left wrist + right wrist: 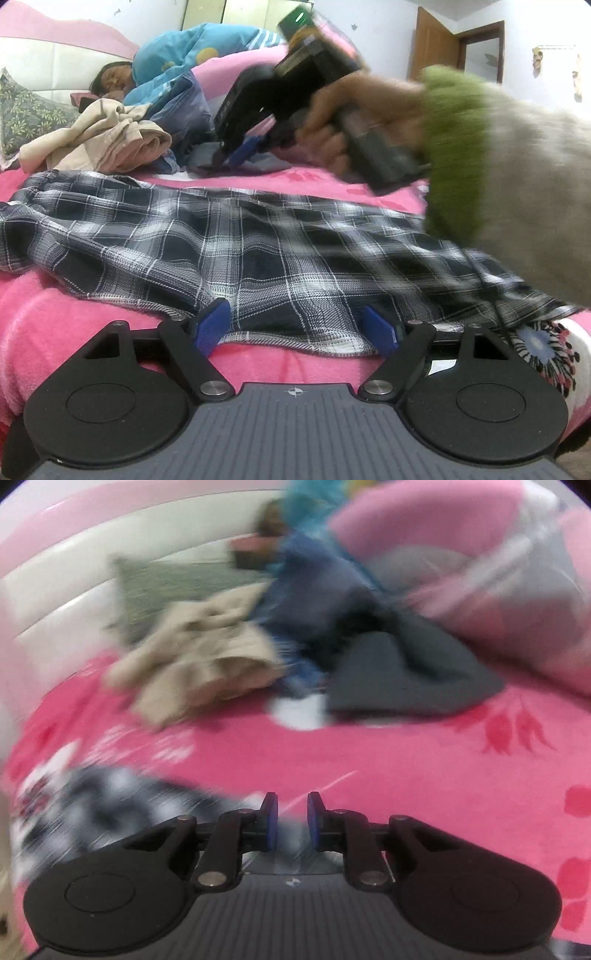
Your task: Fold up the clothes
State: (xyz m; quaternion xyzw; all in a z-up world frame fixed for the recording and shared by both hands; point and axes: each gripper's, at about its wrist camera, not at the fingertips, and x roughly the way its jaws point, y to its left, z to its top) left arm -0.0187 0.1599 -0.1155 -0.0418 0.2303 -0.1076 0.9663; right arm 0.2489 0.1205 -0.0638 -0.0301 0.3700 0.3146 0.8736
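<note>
A black-and-white plaid shirt [229, 251] lies spread across the pink blanket [74, 317]. My left gripper [295, 328] is open at the shirt's near hem, its blue pads on either side of the fabric edge. My right gripper [240, 151] shows in the left wrist view, held in a hand above the bed beyond the shirt. In the blurred right wrist view my right gripper [292, 821] is open with a narrow gap and holds nothing; the plaid shirt [103, 805] lies at lower left.
A pile of clothes lies at the back: a beige garment [110, 144], a blue garment [181, 107] and a dark grey one [406, 679]. A person [114, 79] lies asleep by the white headboard [55, 62]. A patterned pillow [26, 110] is at left.
</note>
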